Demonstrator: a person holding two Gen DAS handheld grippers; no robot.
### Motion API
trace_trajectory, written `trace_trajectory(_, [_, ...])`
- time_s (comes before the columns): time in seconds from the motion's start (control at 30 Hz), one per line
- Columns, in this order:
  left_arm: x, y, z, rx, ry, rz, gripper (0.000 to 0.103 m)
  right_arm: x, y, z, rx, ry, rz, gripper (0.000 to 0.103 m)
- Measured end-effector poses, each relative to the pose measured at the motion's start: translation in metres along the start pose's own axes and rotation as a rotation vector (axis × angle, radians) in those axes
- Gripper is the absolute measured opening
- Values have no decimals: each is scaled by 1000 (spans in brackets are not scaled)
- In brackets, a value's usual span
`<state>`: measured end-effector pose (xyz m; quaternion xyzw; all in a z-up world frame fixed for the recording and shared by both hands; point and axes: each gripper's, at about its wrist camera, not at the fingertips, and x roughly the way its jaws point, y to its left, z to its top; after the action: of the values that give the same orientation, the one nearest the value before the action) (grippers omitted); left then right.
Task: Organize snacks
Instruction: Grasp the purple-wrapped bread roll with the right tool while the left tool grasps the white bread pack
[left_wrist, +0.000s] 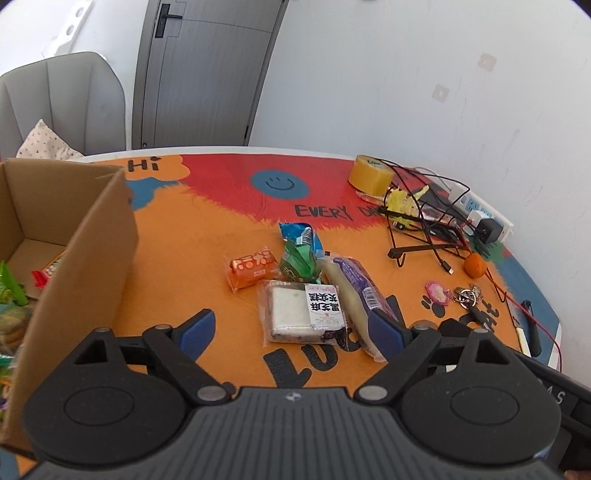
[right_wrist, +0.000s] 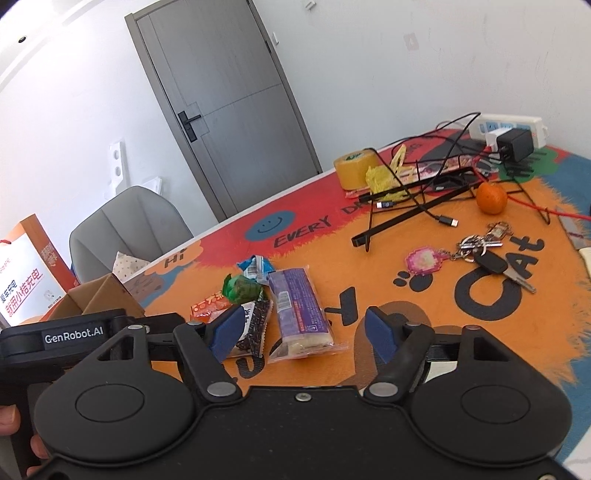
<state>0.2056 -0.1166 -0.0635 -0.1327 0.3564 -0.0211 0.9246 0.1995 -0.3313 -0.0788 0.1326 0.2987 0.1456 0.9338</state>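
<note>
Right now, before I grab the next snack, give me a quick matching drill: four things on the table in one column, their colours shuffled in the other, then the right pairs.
Things:
1. long bread packet
2. small snack pack nearest the cardboard box
3. tape roll
4. twisted wrapper behind the black-and-white cake pack

Colours:
A. green
B. yellow
C. purple
D. orange

Pairs: 1-C, 2-D, 3-B, 4-A
</note>
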Motion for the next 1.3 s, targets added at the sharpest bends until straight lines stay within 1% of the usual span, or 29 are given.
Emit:
trace_trajectory(0.13, [14, -3, 3, -3, 18, 1, 89, 14, -5, 0, 14, 25, 10, 66])
trace_trajectory(0.2, [21, -5, 4, -4, 26, 2, 89, 21, -7, 1, 19, 37, 16, 66])
trace_trajectory(0.37, [36, -3, 8, -27, 40, 23, 89, 41, -10, 1, 33, 67, 27, 61])
trace_trajectory(0.6, [55, 0, 13, -46, 65, 31, 89, 65, -14, -1, 44, 113, 43, 59])
trace_trajectory(0.7, [62, -3, 13, -41, 75, 27, 89, 71, -14, -4, 38, 134, 61, 46])
trace_trajectory(0.73, [64, -4, 13, -37, 78, 24, 89, 72, -13, -5, 35, 138, 61, 42])
trace_trajectory(0.87, [74, -9, 10, -28, 90, 26, 89, 69, -15, -7, 24, 124, 55, 39])
trace_trajectory(1.03, [84, -15, 5, -11, 106, 33, 89, 62, -22, -7, 34, 112, 32, 38])
trace_trajectory(1.17, [85, -17, 2, 21, 87, 52, 88, 57, -26, -8, 38, 118, 17, 38])
trace_trajectory(1.23, [85, -19, 1, 45, 85, 69, 81, 55, -25, -8, 34, 125, 13, 39])
trace_trajectory(1.27, [84, -20, 1, 66, 85, 79, 77, 54, -25, -8, 35, 128, 13, 42])
trace_trajectory(1.3, [84, -20, 0, 77, 84, 86, 70, 53, -25, -8, 37, 127, 14, 43])
